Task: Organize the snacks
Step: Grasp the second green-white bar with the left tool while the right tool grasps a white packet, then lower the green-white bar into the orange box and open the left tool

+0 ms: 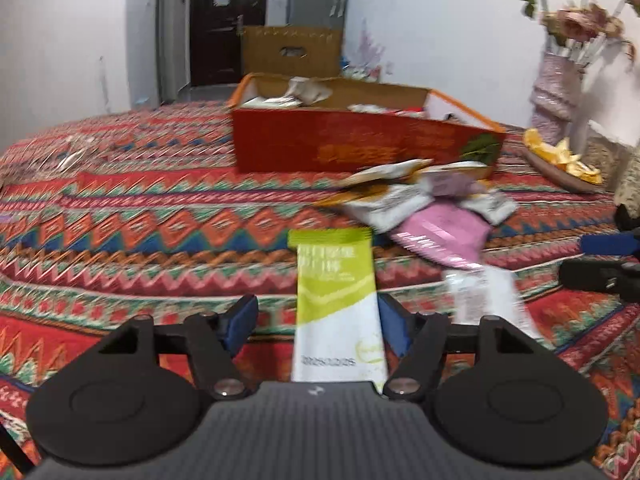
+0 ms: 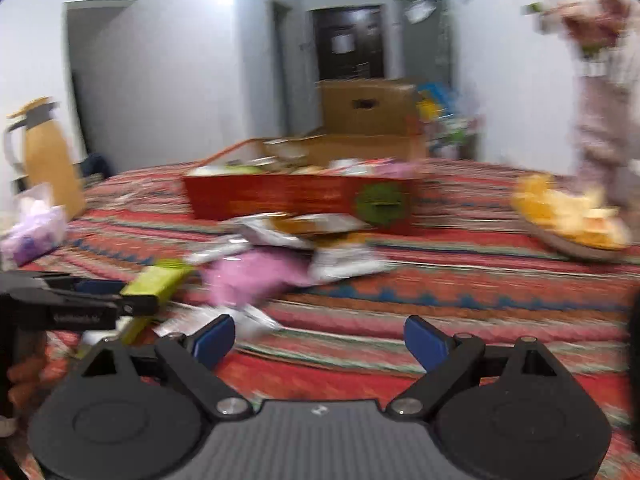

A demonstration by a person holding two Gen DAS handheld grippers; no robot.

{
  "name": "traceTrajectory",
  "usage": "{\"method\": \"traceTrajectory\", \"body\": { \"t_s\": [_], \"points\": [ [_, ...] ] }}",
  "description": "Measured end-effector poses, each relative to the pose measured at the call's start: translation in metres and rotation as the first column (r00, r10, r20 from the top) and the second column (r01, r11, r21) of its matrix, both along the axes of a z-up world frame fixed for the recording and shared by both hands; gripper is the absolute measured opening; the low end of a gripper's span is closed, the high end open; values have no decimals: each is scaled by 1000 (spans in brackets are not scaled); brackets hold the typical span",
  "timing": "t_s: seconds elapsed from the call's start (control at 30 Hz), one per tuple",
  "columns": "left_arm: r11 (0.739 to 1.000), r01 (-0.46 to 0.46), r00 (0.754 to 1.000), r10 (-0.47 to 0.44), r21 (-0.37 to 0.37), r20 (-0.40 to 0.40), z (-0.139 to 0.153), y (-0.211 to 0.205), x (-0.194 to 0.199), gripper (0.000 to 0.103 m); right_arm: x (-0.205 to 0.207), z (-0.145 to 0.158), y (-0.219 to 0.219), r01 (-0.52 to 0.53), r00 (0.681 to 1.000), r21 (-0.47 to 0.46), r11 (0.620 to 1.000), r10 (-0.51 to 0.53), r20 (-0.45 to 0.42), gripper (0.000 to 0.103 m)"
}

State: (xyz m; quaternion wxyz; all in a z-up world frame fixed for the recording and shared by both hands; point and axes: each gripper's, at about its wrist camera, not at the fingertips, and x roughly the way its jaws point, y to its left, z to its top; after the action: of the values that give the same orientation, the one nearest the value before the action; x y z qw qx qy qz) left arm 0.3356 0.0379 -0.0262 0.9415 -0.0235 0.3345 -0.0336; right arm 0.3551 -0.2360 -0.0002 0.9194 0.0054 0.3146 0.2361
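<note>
A green-and-white snack packet (image 1: 336, 304) lies between the fingers of my left gripper (image 1: 318, 308). The right pad touches its edge, while the left pad stands clear of it, so the jaws are open around it. From the right wrist view the same packet (image 2: 158, 282) sticks out past the left gripper (image 2: 92, 300). My right gripper (image 2: 320, 326) is open over the patterned cloth with nothing between its fingers. A pile of loose packets, one of them pink (image 1: 444, 236) (image 2: 248, 276), lies in front of the open red box (image 1: 360, 148) (image 2: 280, 200), which holds several snacks.
A plate of orange peel (image 1: 560, 160) (image 2: 572, 220) and a vase of flowers (image 1: 556, 88) stand at the right. A yellow thermos (image 2: 48, 156) and a tissue pack (image 2: 32, 224) sit at the left. A cardboard box (image 1: 292, 52) stands behind the table. A clear wrapper (image 1: 484, 296) lies near my left gripper.
</note>
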Motion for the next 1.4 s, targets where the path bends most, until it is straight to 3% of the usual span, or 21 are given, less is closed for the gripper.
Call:
{"method": "traceTrajectory", "body": {
  "t_s": [0.07,0.17,0.23,0.27,0.3,0.37,0.57,0.73,0.87,1.0,1.03,1.1,1.13,1.4],
  "points": [
    [999,-24,1000,24,-21,4,0,8,4,70,17,-9,23,-26,998,22,999,27,-63,85],
    [999,-5,1000,6,-38,19,-1,6,11,73,26,-18,52,-39,995,29,999,42,-89,78],
    [1000,14,999,-14,5,31,-2,-3,14,60,25,-22,61,-24,996,32,999,26,-85,73],
    [999,23,999,-24,34,39,-3,-7,13,46,24,-24,64,-11,997,14,1000,12,-77,73],
    [998,31,999,-34,57,42,-3,-11,12,40,21,-26,67,6,998,-9,1000,-7,-62,73],
    [995,52,998,-56,88,43,-2,-16,7,39,16,-27,69,37,999,-44,998,-38,-39,72],
    [997,46,996,-50,61,70,9,-15,-29,39,-21,-28,58,81,997,-185,979,-81,10,68],
    [999,27,998,-28,32,53,13,-14,-57,39,-44,-25,34,175,984,-181,968,-177,2,69],
    [999,29,997,-32,42,70,18,-17,-77,39,-71,-15,21,191,982,-119,974,-190,13,77],
    [999,27,998,-28,28,60,16,-20,-83,39,-76,-19,21,176,984,-79,981,-178,-17,76],
    [999,22,998,-23,25,53,16,-21,-84,38,-70,-24,22,171,984,-68,983,-174,-42,71],
    [999,14,998,-16,30,57,18,-23,-90,38,-70,-26,31,181,983,-108,977,-183,-1,47],
    [1000,12,997,-14,29,69,21,-24,-95,38,-72,-26,35,176,984,-135,975,-175,16,41],
    [999,49,992,-49,4,117,38,-29,-148,37,-141,-7,13,129,991,-130,983,-122,62,40]
  ]
}}
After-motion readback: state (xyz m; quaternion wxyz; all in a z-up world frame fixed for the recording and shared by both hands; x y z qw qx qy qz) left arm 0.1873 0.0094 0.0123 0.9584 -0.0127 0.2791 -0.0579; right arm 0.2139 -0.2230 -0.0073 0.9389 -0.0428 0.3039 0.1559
